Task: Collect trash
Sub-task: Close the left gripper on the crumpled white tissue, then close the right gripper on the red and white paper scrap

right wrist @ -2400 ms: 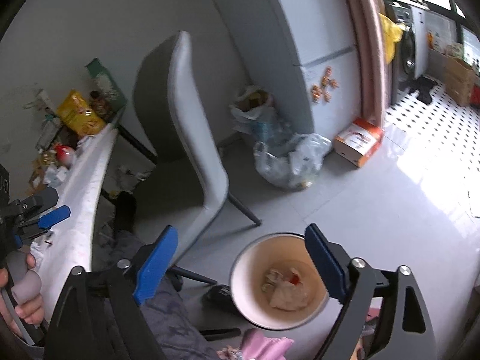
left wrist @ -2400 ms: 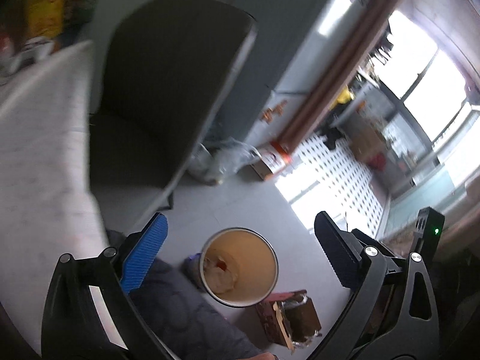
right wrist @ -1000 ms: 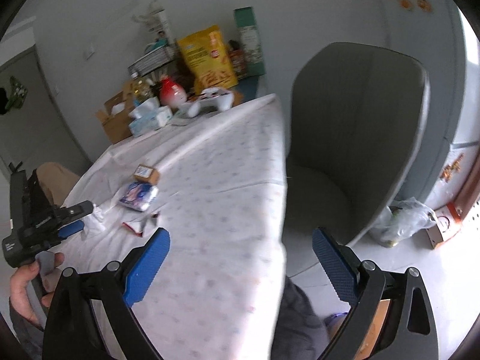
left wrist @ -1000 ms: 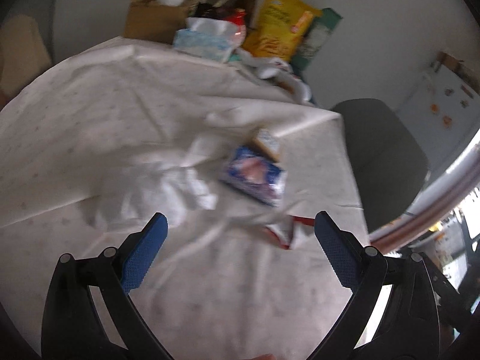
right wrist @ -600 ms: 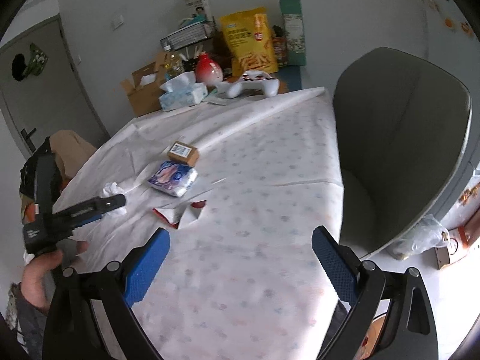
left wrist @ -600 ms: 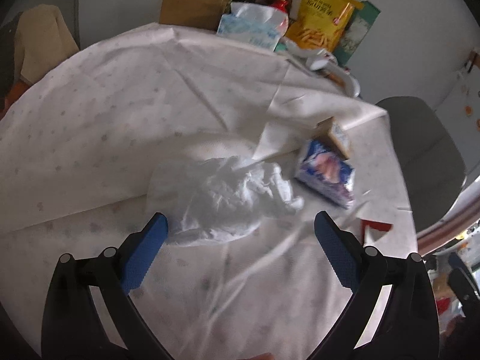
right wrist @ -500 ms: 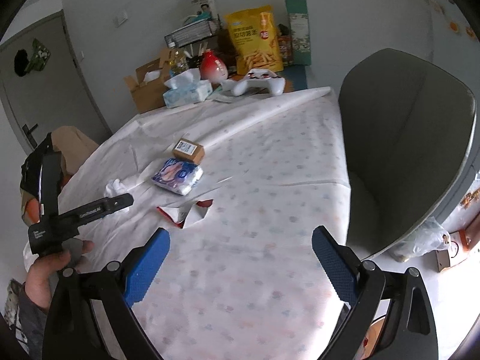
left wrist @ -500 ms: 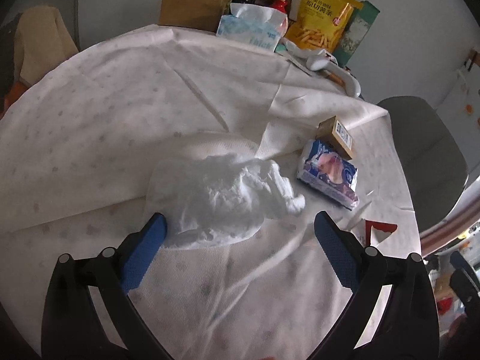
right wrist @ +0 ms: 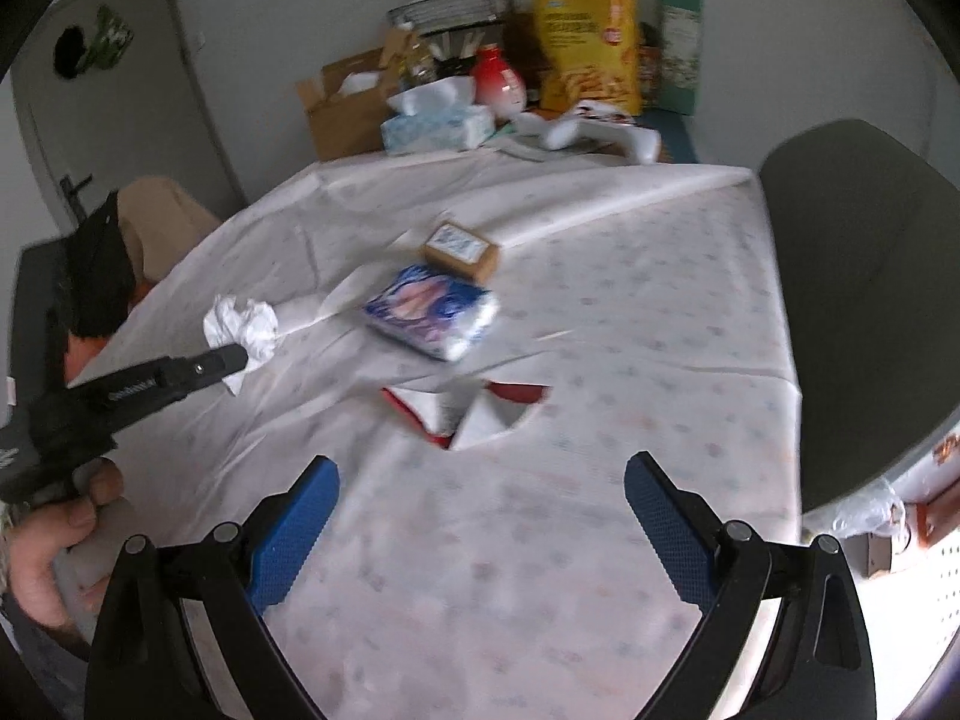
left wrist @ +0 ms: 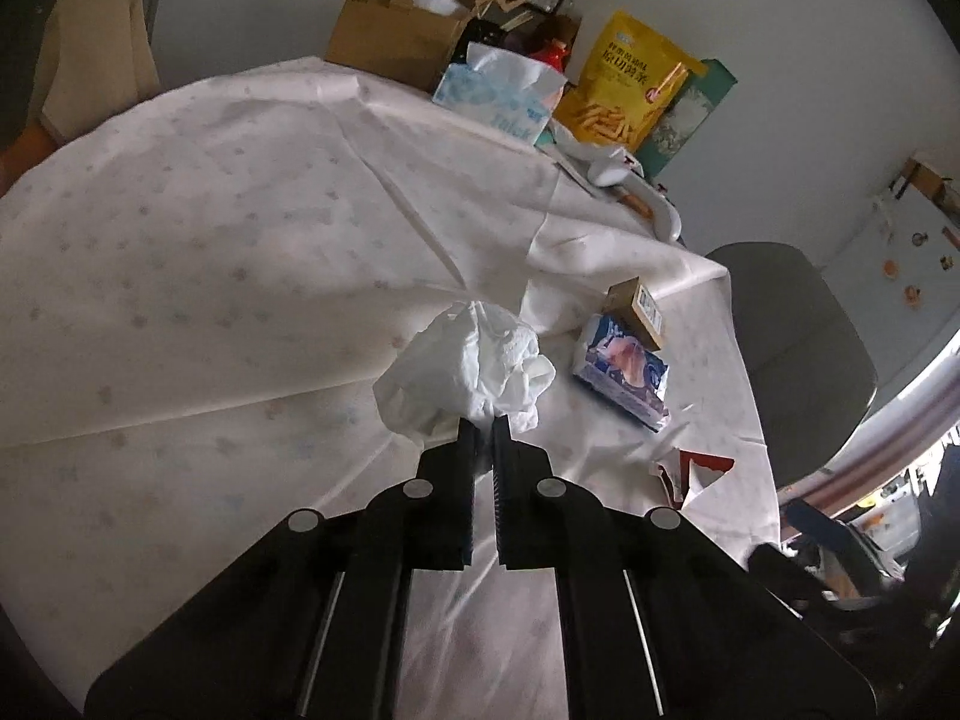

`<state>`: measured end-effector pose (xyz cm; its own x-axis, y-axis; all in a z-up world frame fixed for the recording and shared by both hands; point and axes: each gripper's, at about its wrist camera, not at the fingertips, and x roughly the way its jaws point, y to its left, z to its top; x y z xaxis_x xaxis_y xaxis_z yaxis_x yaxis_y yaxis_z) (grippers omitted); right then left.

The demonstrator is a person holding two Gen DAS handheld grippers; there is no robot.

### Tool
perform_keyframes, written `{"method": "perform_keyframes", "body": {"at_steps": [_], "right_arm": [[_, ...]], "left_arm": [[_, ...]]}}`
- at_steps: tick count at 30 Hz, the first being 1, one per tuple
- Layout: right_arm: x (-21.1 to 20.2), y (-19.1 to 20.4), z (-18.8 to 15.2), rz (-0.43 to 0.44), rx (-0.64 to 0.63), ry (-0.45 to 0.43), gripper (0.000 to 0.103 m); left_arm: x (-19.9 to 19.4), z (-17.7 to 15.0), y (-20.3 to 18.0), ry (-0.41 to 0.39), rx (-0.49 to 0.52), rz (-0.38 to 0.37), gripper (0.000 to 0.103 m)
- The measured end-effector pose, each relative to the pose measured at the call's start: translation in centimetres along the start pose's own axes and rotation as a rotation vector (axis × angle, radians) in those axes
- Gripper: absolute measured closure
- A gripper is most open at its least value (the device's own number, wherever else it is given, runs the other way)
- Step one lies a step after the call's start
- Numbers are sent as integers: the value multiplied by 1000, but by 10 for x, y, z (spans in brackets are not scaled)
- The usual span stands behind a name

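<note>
My left gripper (left wrist: pixel 483 426) is shut on a crumpled white tissue (left wrist: pixel 465 369) and holds it just above the white tablecloth (left wrist: pixel 210 252). The right wrist view shows the same tissue (right wrist: pixel 240 327) at the left gripper's tip (right wrist: pixel 231 357). My right gripper (right wrist: pixel 480 516) is open and empty above the cloth, short of a torn red-and-white wrapper (right wrist: pixel 465 411). That wrapper also shows in the left wrist view (left wrist: pixel 690 471). A blue tissue packet (right wrist: pixel 435 312) and a small brown box (right wrist: pixel 461 249) lie beyond it.
At the table's far end stand a cardboard box (left wrist: pixel 399 36), a tissue box (left wrist: pixel 498 93), a yellow snack bag (left wrist: pixel 630 93) and a white game controller (right wrist: pixel 591 132). A grey chair (right wrist: pixel 858 312) stands at the right edge of the table.
My left gripper has closed on the white tissue and lifted it off the cloth. My right gripper has moved forward over the table toward the red wrapper.
</note>
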<state>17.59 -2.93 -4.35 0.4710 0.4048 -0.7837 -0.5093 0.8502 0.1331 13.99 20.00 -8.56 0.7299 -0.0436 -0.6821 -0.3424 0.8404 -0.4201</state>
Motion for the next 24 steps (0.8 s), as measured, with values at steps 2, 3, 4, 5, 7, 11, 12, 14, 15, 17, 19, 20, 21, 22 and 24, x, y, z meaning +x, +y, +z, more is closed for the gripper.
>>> {"method": "perform_keyframes", "body": {"at_steps": [2, 3, 4, 5, 7, 11, 12, 14, 15, 17, 19, 20, 21, 22, 24], "right_arm": [[11, 6, 2, -2, -15, 18, 9], [17, 9, 3, -5, -21, 29, 9], [23, 11, 4, -5, -21, 39, 9], [28, 13, 6, -9, -19, 47, 9], [39, 16, 9, -49, -22, 58, 9], [53, 20, 14, -123, -49, 68, 9], [56, 20, 16, -138, -53, 68, 9], [59, 16, 18, -155, -49, 70, 9], [60, 14, 20, -160, -42, 69, 9], [62, 13, 22, -169, -40, 72, 11], [64, 16, 24, -183, -57, 66, 13], [65, 17, 25, -190, -68, 64, 17], [66, 20, 25, -188, -80, 66, 20], [67, 20, 25, -173, -81, 68, 32], [62, 20, 24, -127, -80, 67, 56]], "left_arm": [[-4, 0, 3, -9, -7, 3, 97], [-4, 1, 4, -13, -7, 6, 97], [-6, 1, 6, -17, -11, 10, 97], [-7, 1, 8, -19, -18, 10, 97], [-9, 1, 12, -21, -29, 7, 97], [-12, 0, 13, -20, -35, 3, 97], [-13, -1, 13, -20, -32, 3, 97], [-14, -1, 10, -20, -24, 5, 97], [-14, -1, 9, -20, -21, 5, 97], [-16, -1, 6, -24, -16, 4, 97], [-17, -1, 4, -26, -15, 2, 97], [-18, -2, 2, -25, -12, 3, 97], [-19, -2, 0, -25, -8, 5, 97], [-20, -3, -2, -27, -6, 6, 97], [-24, -3, -5, -33, 3, 12, 97]]}}
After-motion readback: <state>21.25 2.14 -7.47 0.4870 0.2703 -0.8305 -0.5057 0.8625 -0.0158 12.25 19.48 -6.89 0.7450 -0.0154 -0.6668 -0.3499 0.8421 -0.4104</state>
